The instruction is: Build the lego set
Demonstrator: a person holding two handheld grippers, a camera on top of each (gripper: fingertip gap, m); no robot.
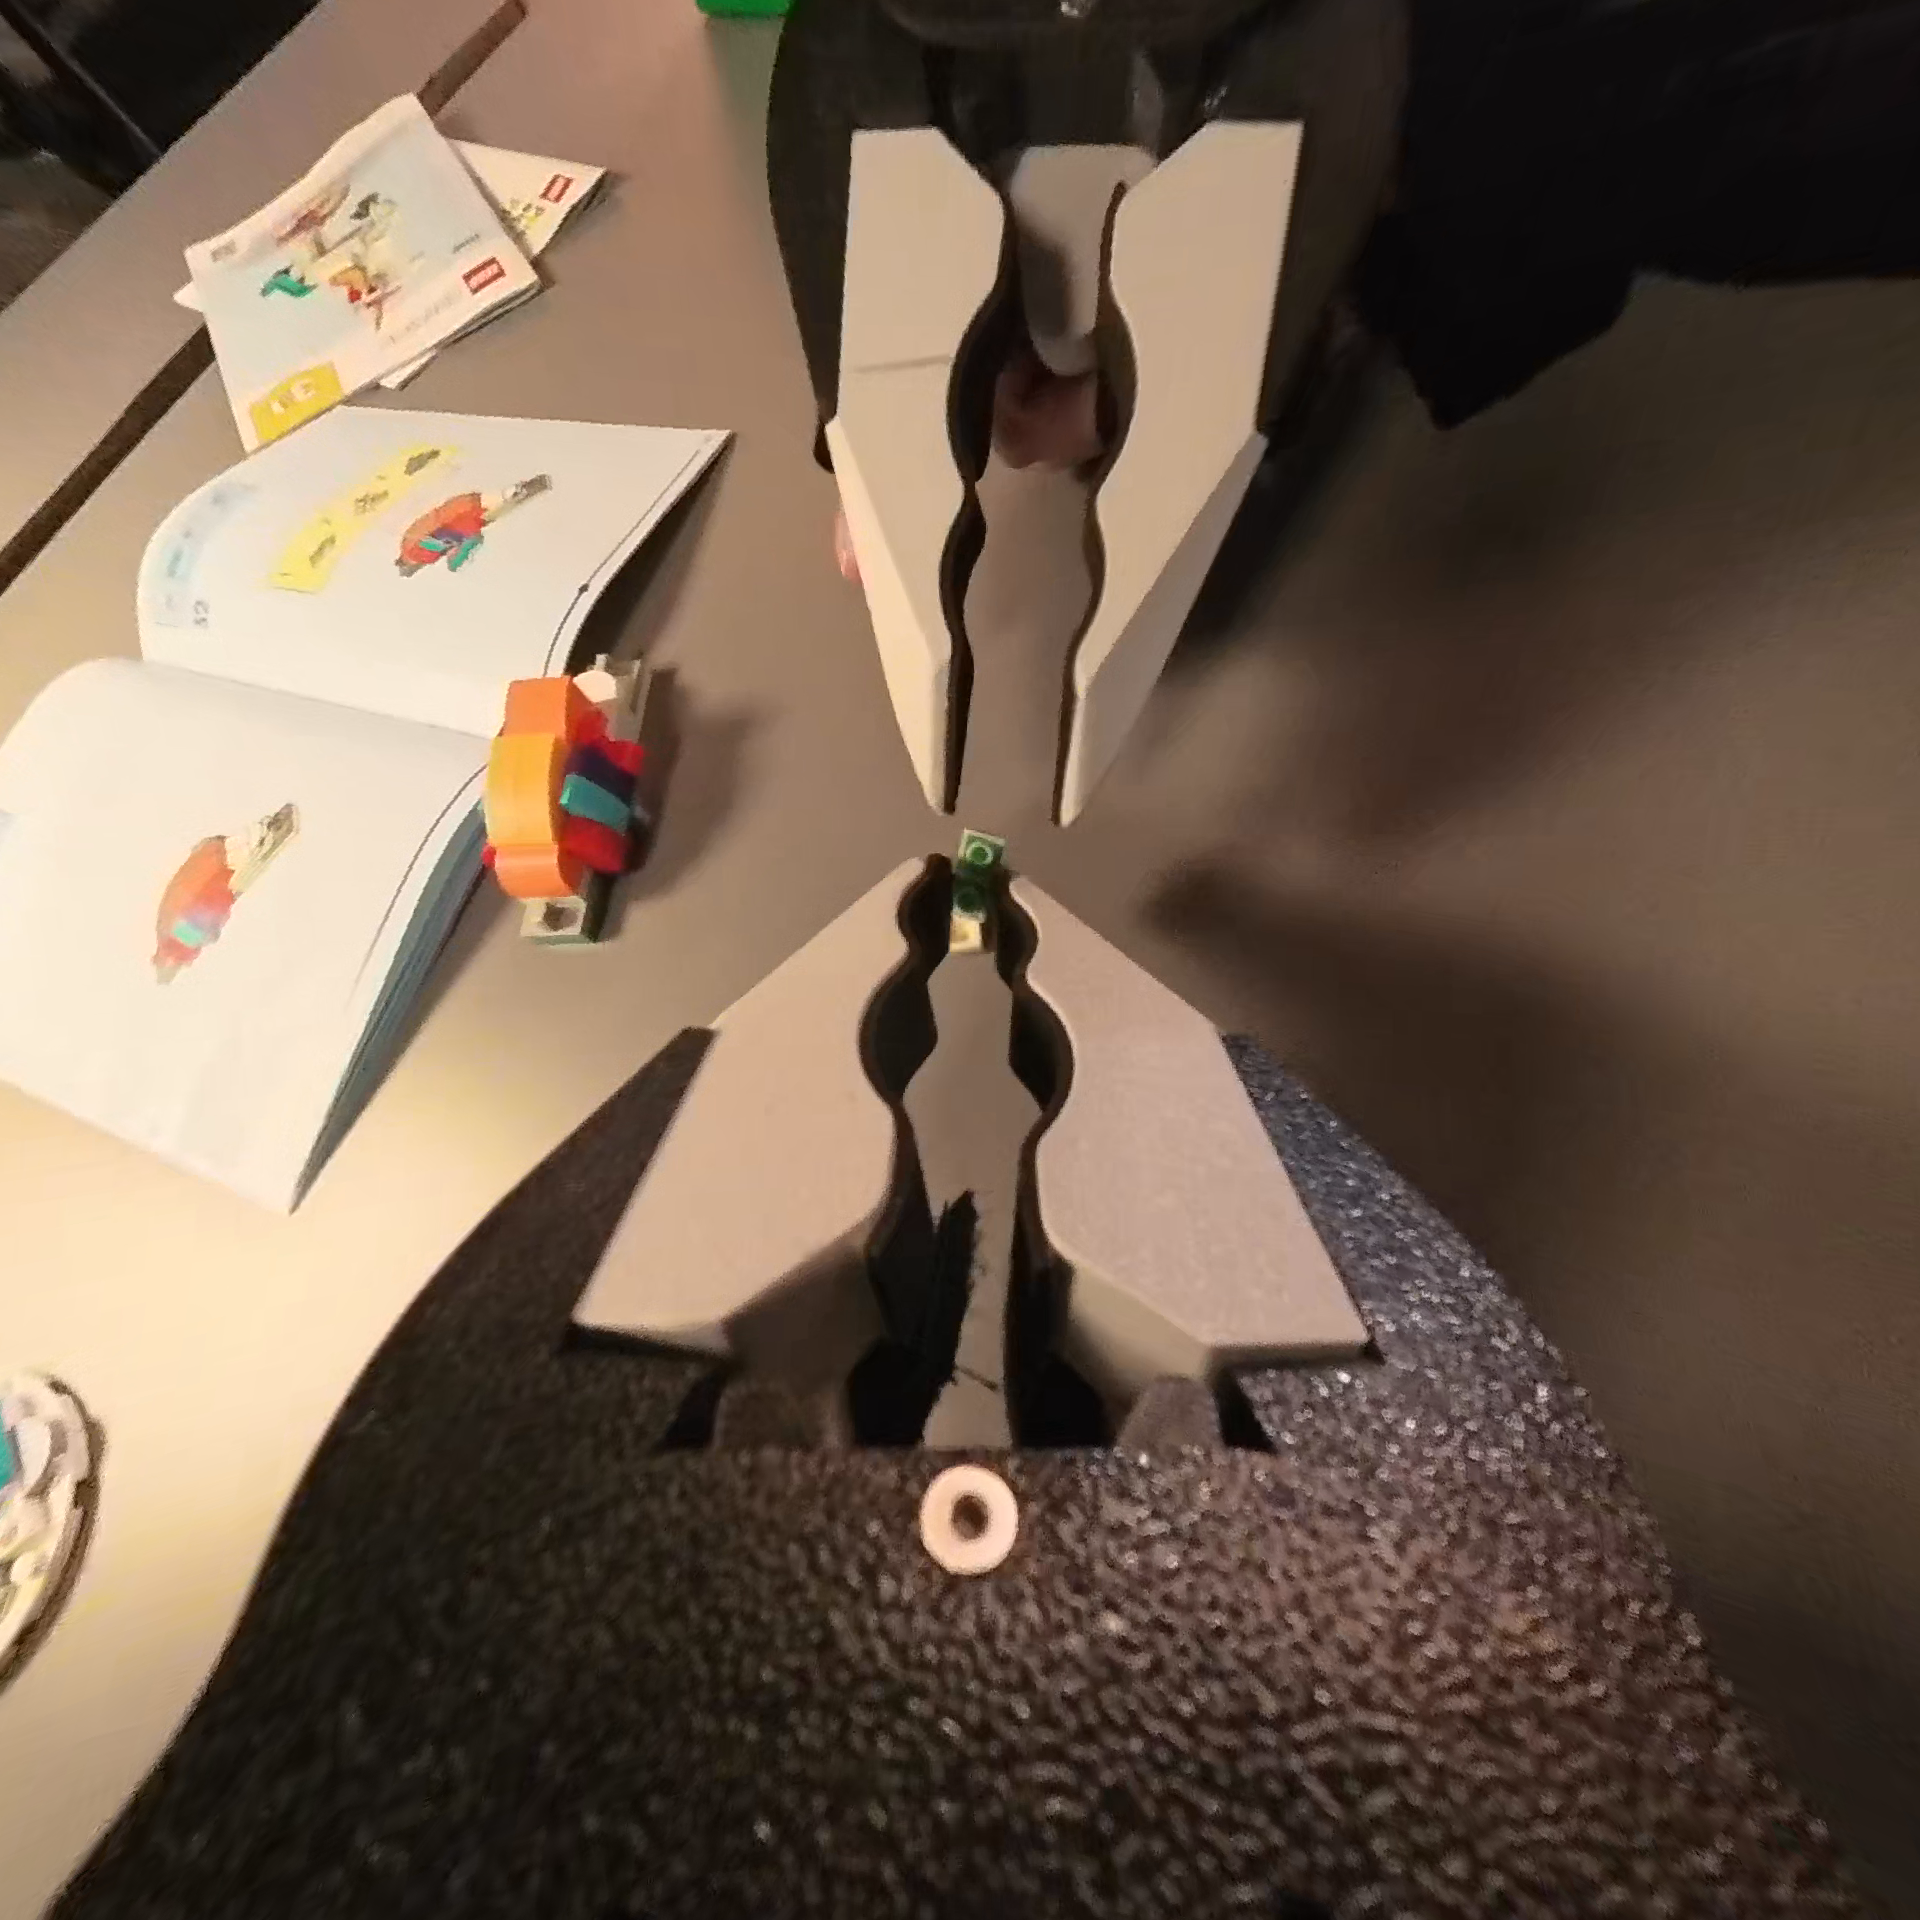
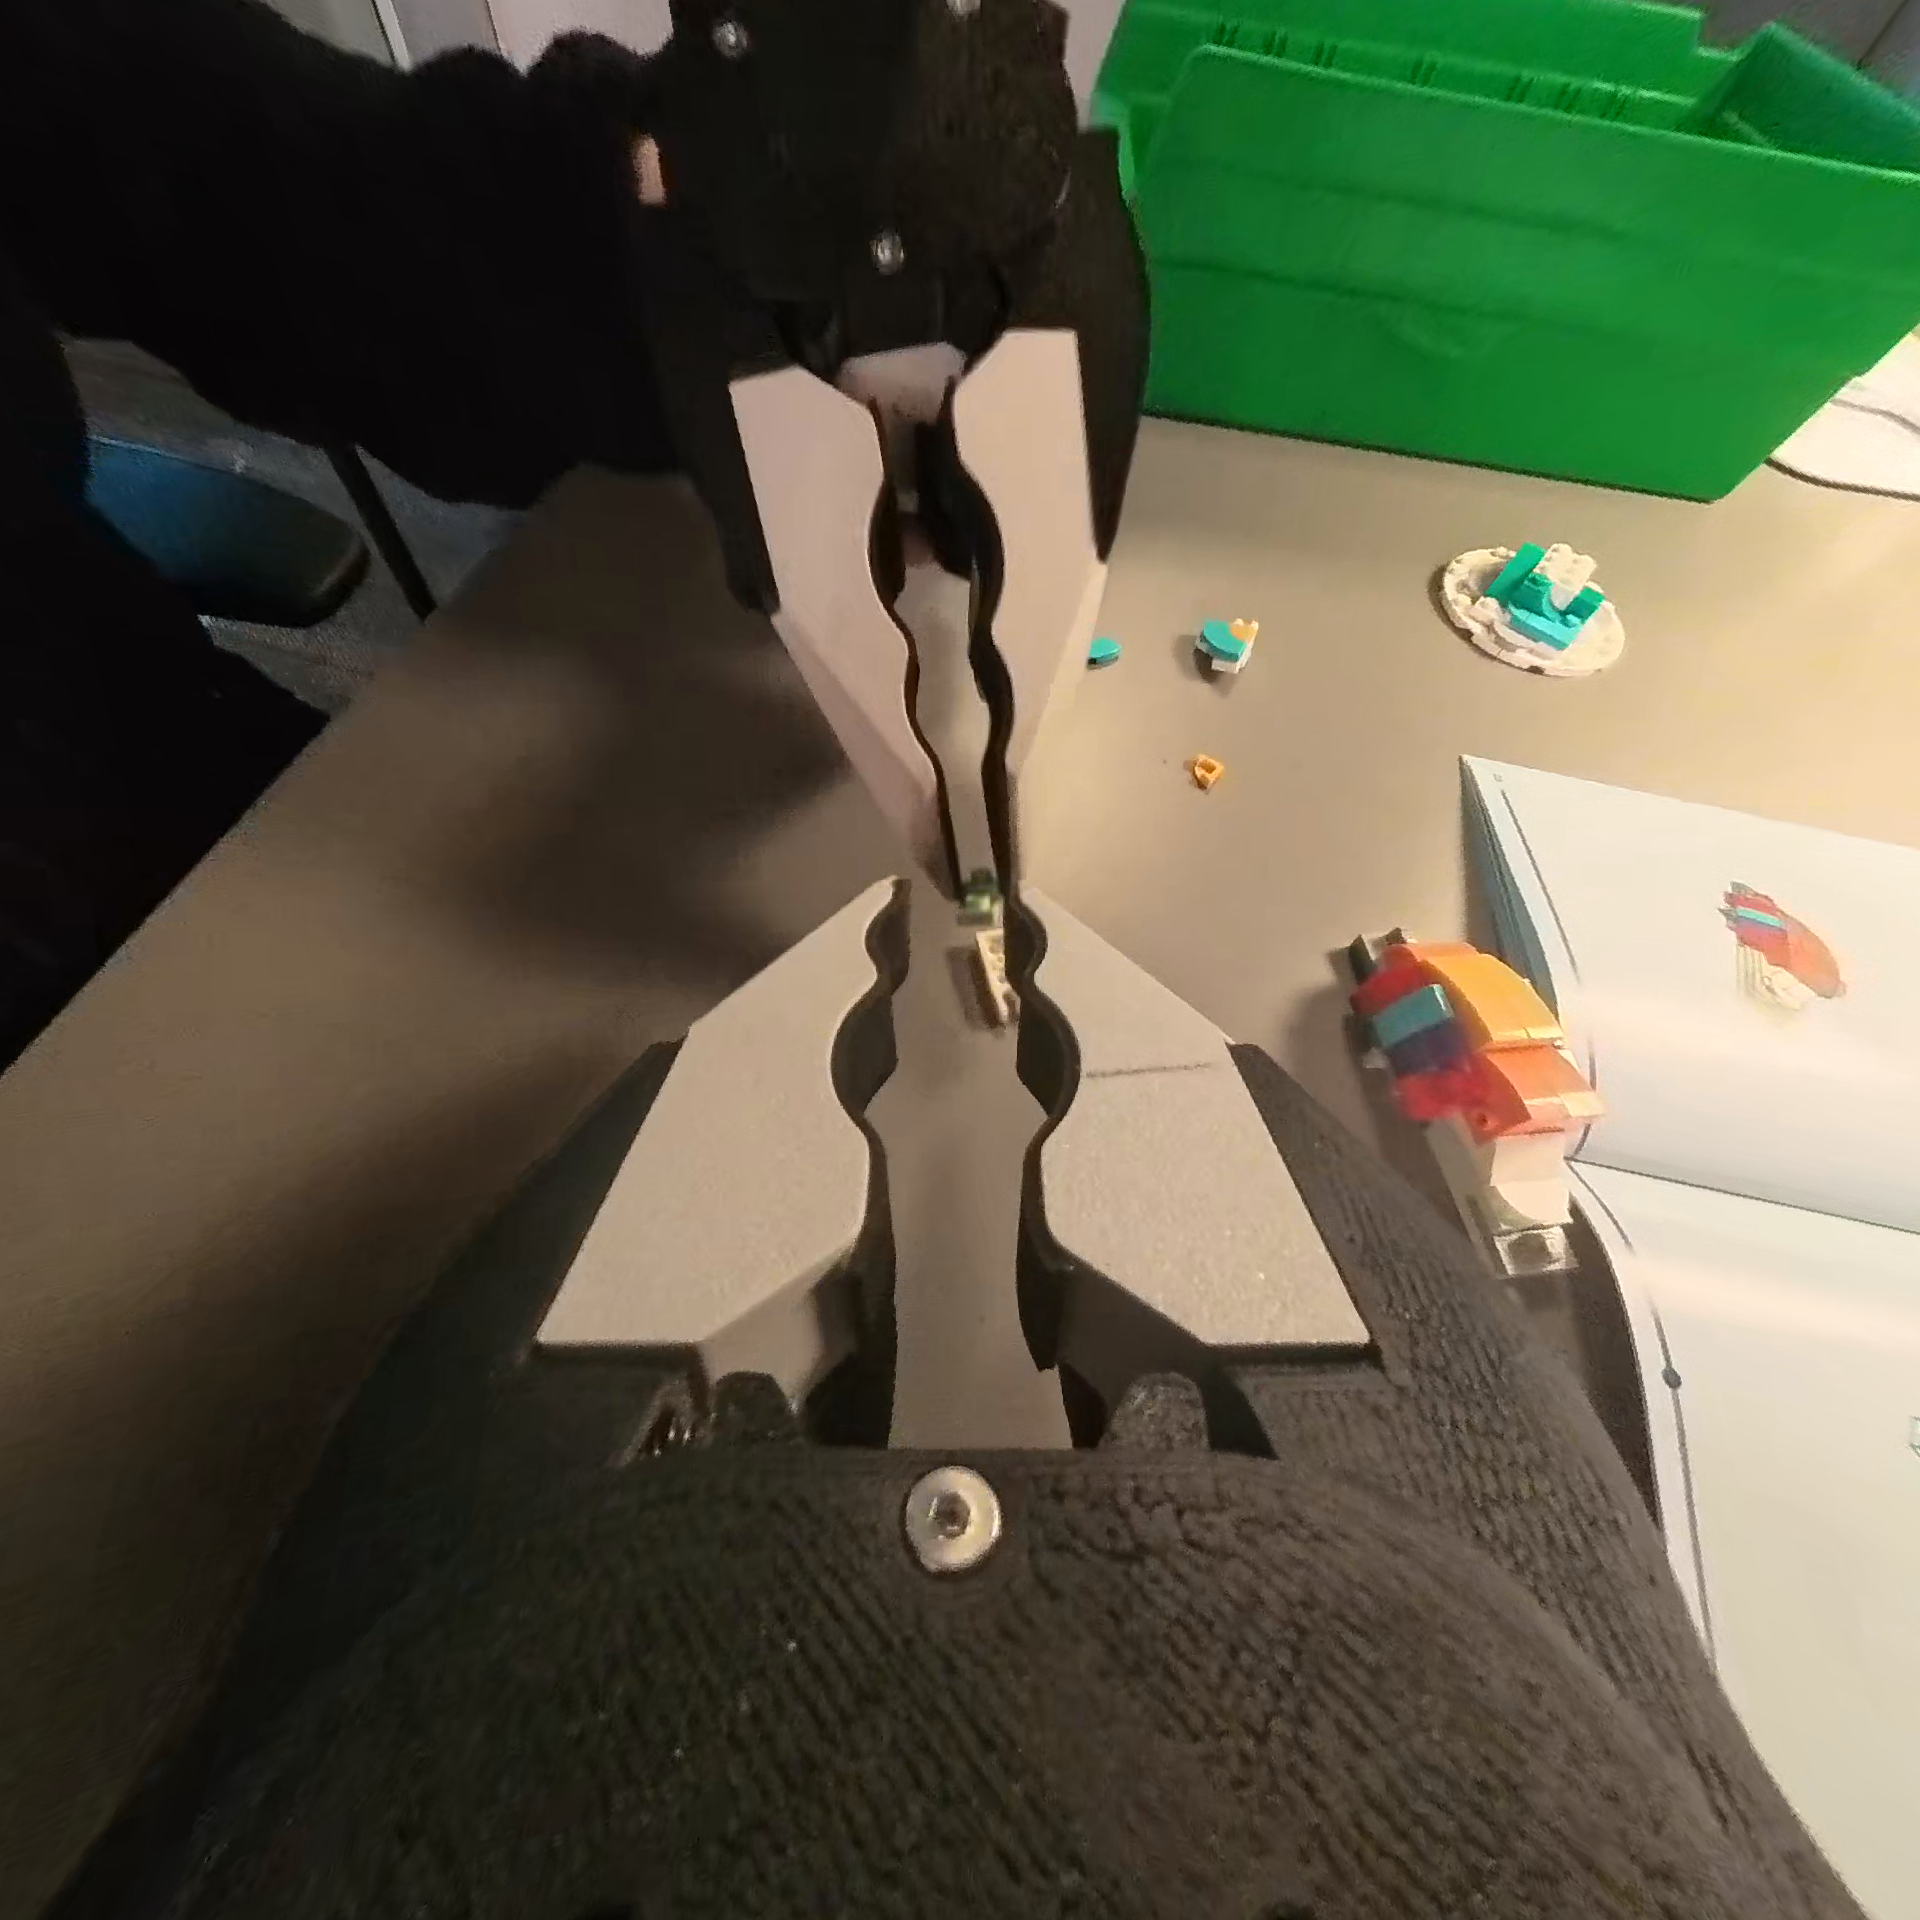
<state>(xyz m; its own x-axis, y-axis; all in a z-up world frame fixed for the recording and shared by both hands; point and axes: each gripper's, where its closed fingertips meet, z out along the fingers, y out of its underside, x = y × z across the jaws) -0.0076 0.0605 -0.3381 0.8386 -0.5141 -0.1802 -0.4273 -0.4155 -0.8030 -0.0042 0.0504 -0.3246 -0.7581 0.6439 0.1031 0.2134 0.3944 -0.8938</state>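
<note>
Here, a small green stud piece (image 1: 978, 871) on a pale tan brick sits pinched between the fingers of the left gripper (image 1: 975, 883), held above the grey table (image 1: 1455, 831). Facing it tip to tip, the right gripper (image 2: 961, 914) has its fingers spread a little; in its own view a pale tan brick (image 2: 989, 975) lies against the inner face of one finger, and I cannot tell whether it is gripped. Beside the grippers, an orange and red part-built model (image 1: 566, 800) lies on the table against the edge of an open instruction booklet (image 1: 312, 831). Farther off are two closed booklets (image 1: 384, 270), a round white plate with teal bricks (image 2: 1532, 613), a few loose small pieces (image 2: 1226, 644) and a green plastic bin (image 2: 1507, 260), its contents hidden from view.
</note>
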